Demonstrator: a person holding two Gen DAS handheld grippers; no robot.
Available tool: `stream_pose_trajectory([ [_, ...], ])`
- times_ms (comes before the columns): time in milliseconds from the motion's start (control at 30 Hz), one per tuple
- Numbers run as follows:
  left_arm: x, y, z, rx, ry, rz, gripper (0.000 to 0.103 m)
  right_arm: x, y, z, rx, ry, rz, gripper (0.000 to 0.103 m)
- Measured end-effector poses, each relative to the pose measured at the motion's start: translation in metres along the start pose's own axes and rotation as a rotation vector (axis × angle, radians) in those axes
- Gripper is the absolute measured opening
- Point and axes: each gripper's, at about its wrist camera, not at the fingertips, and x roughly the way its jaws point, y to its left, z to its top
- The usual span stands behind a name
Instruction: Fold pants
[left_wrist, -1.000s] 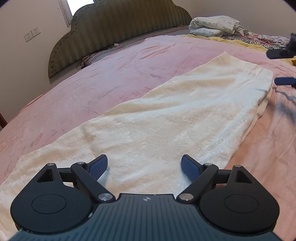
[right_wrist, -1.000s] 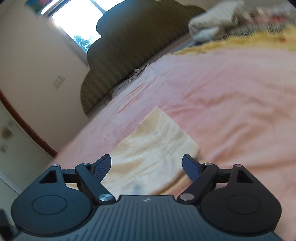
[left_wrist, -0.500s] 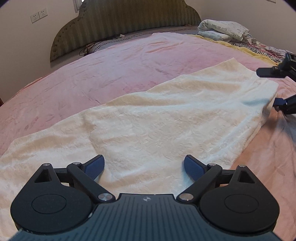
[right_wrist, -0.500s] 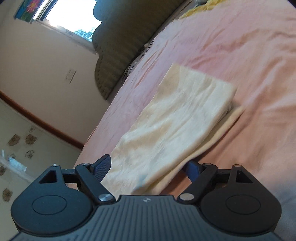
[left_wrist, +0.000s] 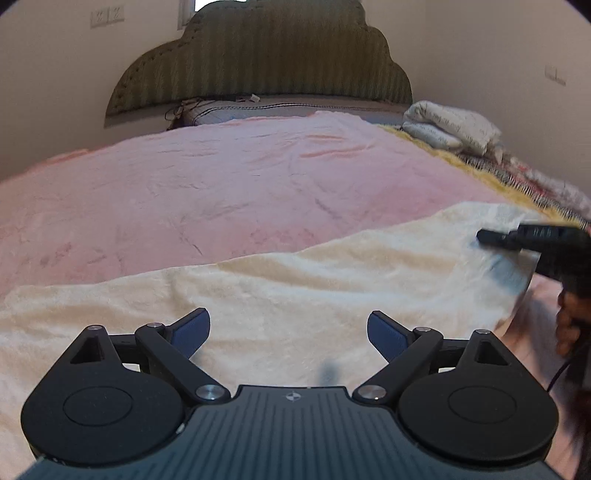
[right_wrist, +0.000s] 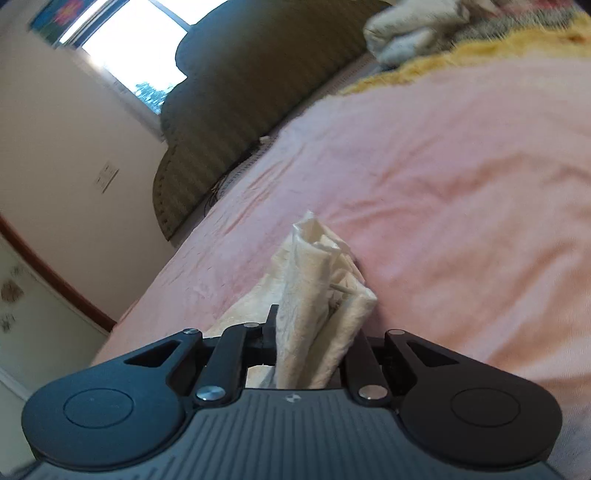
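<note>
Cream textured pants (left_wrist: 303, 291) lie folded lengthwise across the pink bedspread (left_wrist: 221, 184). My left gripper (left_wrist: 288, 332) is open and empty, hovering low over the near edge of the pants. My right gripper (right_wrist: 314, 332) is shut on the end of the pants (right_wrist: 317, 280), with bunched cloth sticking up between its fingers. In the left wrist view the right gripper (left_wrist: 517, 240) shows at the far right, at the pants' end, held by a hand.
A green padded headboard (left_wrist: 258, 62) stands at the back. A folded white quilt (left_wrist: 450, 125) and yellow and patterned bedding (left_wrist: 517, 173) lie at the right rear. Cables (left_wrist: 184, 107) lie by the headboard. A window (right_wrist: 129, 48) is in the wall.
My right gripper closed on the end of the pants, which now bunches between its fingers. My left gripper stayed open, dropped lower and turned towards the headboard.
</note>
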Motion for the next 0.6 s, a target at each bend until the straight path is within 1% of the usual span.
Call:
stream_pose_trajectory([
  [67,0.0,0.013,0.01,-0.156,0.005,-0.103,0.092,-0.008,0.042,-0.003,-0.238,-0.025,-0.03,0.013],
  [133,0.001,0.026,0.016,-0.314,0.003,-0.245,0.095,-0.015,0.086,-0.018,-0.489,-0.043,-0.045,0.013],
  [167,0.002,0.032,0.018,-0.392,0.002,-0.331,0.095,-0.017,0.106,-0.027,-0.594,-0.048,-0.044,0.013],
  [233,0.007,0.038,0.021,-0.519,0.013,-0.481,0.096,-0.016,0.138,-0.048,-0.764,-0.044,-0.03,0.013],
  [267,0.01,0.039,0.023,-0.568,0.019,-0.54,0.097,-0.014,0.15,-0.058,-0.827,-0.035,-0.023,0.013],
  [300,0.013,0.039,0.024,-0.608,0.026,-0.58,0.1,-0.012,0.158,-0.068,-0.868,-0.025,-0.013,0.013],
  [367,0.02,0.035,0.024,-0.647,0.04,-0.616,0.101,-0.009,0.171,-0.083,-0.894,0.002,0.034,0.013],
  [400,0.025,0.032,0.024,-0.649,0.049,-0.613,0.101,-0.009,0.175,-0.088,-0.888,0.013,0.059,0.013],
  [500,0.038,0.031,0.025,-0.675,0.075,-0.576,0.1,-0.013,0.188,-0.102,-0.89,0.019,0.105,0.013],
  [567,0.044,0.035,0.027,-0.7,0.087,-0.537,0.096,-0.016,0.195,-0.111,-0.915,0.021,0.122,0.013],
  [600,0.045,0.037,0.027,-0.704,0.088,-0.513,0.089,-0.017,0.198,-0.116,-0.941,0.018,0.118,0.013],
])
